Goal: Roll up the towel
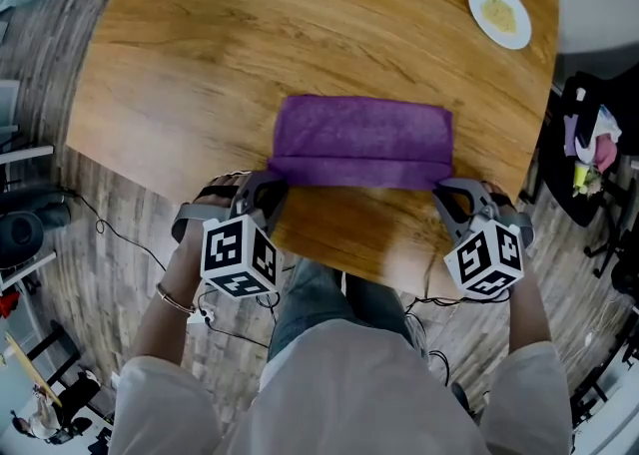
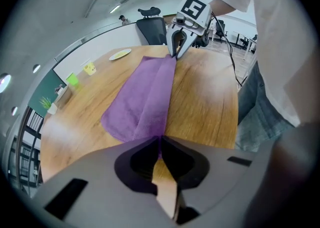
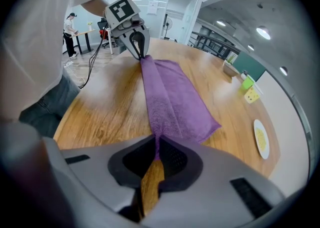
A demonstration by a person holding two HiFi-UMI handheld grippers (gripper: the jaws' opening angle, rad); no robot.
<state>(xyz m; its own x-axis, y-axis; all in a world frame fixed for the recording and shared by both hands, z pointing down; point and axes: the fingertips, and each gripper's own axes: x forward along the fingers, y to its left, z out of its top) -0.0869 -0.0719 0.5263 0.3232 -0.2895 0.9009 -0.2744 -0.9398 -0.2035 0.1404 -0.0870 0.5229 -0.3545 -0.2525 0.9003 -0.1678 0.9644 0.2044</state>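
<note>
- Head view: purple towel (image 1: 361,134) lies on wooden table (image 1: 200,64), near edge folded over.
- Gripper views alone show left gripper (image 2: 160,138) and right gripper (image 3: 156,140) clamped on its corners.

1. A wooden table (image 1: 200,64) with rounded corners stands on a grey plank floor (image 1: 130,214).
2. A white plate (image 1: 499,13) near the table's far right corner holds something yellow, possibly food.
3. A green cup (image 2: 73,79) and a small yellow object (image 2: 90,67) stand close together at the far side.
4. A black office chair (image 2: 152,28) waits beyond the table.
5. A person (image 3: 70,32) stands at a distant desk.
</note>
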